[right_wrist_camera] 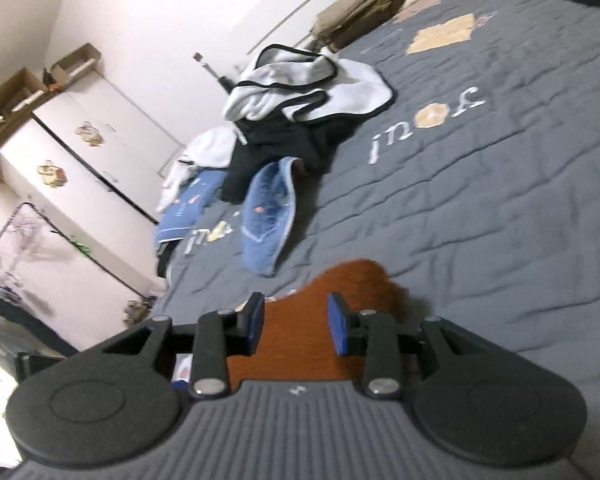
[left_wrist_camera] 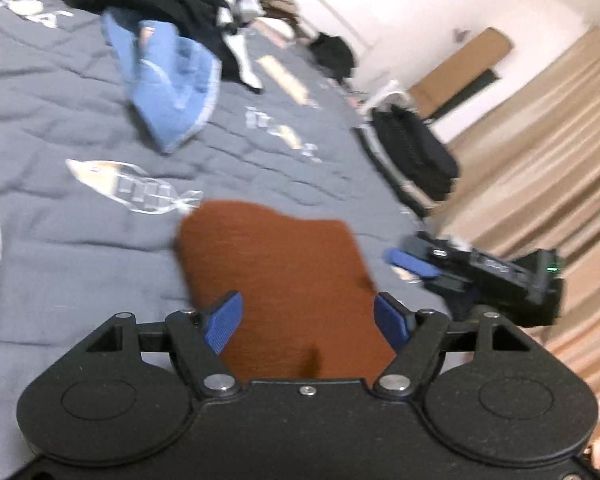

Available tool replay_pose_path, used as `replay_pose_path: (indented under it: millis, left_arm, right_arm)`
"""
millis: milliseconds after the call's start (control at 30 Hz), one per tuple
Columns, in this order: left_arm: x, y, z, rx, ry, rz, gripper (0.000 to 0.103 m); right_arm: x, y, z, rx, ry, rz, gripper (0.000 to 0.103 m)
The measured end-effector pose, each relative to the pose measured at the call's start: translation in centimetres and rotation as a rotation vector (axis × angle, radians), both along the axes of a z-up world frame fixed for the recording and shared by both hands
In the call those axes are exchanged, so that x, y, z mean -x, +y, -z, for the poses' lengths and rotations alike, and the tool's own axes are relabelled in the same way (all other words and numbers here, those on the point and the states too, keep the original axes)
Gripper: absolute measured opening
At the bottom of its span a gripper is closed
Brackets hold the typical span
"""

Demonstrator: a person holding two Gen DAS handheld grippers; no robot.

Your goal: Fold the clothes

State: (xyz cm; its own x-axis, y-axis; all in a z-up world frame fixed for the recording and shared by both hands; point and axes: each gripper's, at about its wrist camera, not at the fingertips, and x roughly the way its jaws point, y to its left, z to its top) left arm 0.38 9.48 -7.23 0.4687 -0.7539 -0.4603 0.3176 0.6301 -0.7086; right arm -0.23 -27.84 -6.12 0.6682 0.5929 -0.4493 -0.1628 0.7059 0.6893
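rust-brown knit cloth [left_wrist_camera: 276, 280] lies on the grey quilt [left_wrist_camera: 60, 120], showing between both pairs of fingers – left gripper [left_wrist_camera: 308, 320] spread wide, right gripper [right_wrist_camera: 296, 326] narrower, neither pinching it; soft, light, floppy – best taken at its corners

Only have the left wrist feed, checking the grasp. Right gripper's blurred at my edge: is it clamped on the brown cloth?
Observer: No pinch visible. The right gripper has its pads apart, with the brown cloth showing in the gap.
Operator: What's beyond the bed?
Observer: A white wardrobe with cardboard boxes on top.
Operator: More blue laundry?
Observer: Yes, a second blue piece at the bed's edge, beside the blue garment.
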Motion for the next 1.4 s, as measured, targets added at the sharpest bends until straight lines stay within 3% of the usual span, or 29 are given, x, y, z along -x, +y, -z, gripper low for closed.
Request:
replay_pose_path:
  millis: [167,233,300,333,433,633,967,1400]
  left_arm:
    - [0.1,-2.6,1.6,0.115,0.047,0.086,0.072]
    - [-0.3,-3.6,2.5,0.091,0.069,0.115,0.072]
    - [-0.6,-4.5,3.6,0.001,0.118,0.136,0.072]
    - [-0.7,-4.5,3.9,-0.007,0.125,0.141,0.072]
    - [-0.5,-4.0,4.0,0.020,0.128,0.153,0.072]
    - [0.2,-3.3,3.5,0.029,0.114,0.169,0.072]
    - [0.8,-2.7,3.2,0.016,0.109,0.167,0.072]
    - [1.2,-2.7,1.8,-0.008,0.077,0.096,0.075]
  right_arm:
    - [-1.5,1.7,1.7,-0.041,0.032,-0.043,0.036]
    - [-2.1,2.5,2.3,-0.032,0.050,-0.057,0.037]
    - [-2.5,2.7,3.2,-0.010,0.099,-0.043,0.038]
    - [-2.6,2.7,3.7,-0.009,0.116,-0.034,0.038]
    - [-2.8,2.3,4.7,-0.039,0.126,-0.011,0.038]
    - [-3.2,2.0,3.7,-0.107,0.094,0.015,0.038]
    - [-4.5,1.8,5.3,-0.113,0.149,0.051,0.038]
    - [1.6,2.7,2.6,-0.071,0.146,-0.032,0.038]
